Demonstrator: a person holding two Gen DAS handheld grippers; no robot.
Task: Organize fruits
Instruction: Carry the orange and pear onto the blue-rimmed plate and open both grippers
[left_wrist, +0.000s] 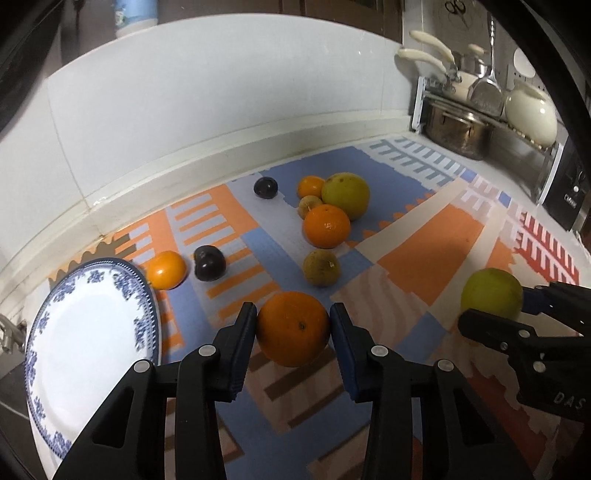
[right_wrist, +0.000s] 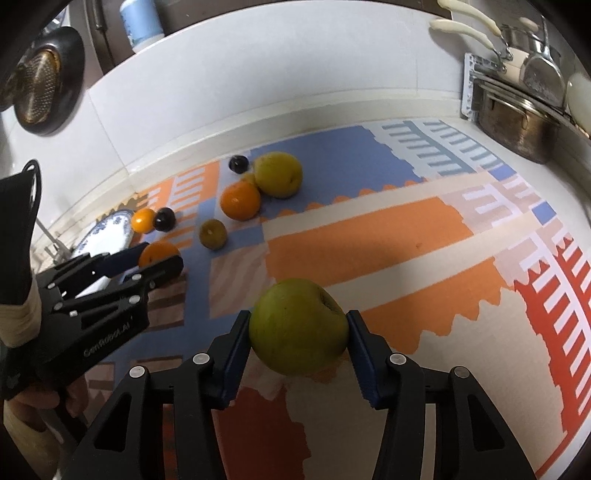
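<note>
Black linkages and blue-padded fingers (left_wrist: 343, 325) fill the foreground of the left wrist view, and an orange (left_wrist: 293, 328) is clamped between them by the left gripper (left_wrist: 293, 326), both pads pressed against its sides just above the patterned mat (left_wrist: 424, 243). Seen from the right wrist view, the same orange (right_wrist: 158, 253) is pinched in that gripper (right_wrist: 159, 258) beside a blue-and-white plate (right_wrist: 107, 229). A green apple (right_wrist: 299, 326) is grasped by the right gripper (right_wrist: 299, 332), its jaws closed on the fruit's flanks; in the left view this apple (left_wrist: 491, 297) is seen at the right edge, held in that gripper (left_wrist: 493, 306).

Loose fruit is scattered on the mat beyond. A small orange persimmon (left_wrist: 166, 269) is set just beside the plate's rim (left_wrist: 144, 291), with a dark plum (left_wrist: 209, 263) next to it. A brownish-yellow fruit (left_wrist: 321, 267) is placed near the middle, and behind it a cluster is formed by a large orange (left_wrist: 326, 226), a large yellow-green fruit (left_wrist: 345, 195), a smaller orange (left_wrist: 311, 186) and a small yellowish fruit (left_wrist: 309, 206), all close together. A second dark plum (left_wrist: 265, 187) is found apart to their left.

At the back right, a metal pot (left_wrist: 456, 131) and a white kettle (left_wrist: 530, 112) are kept on a rack
</note>
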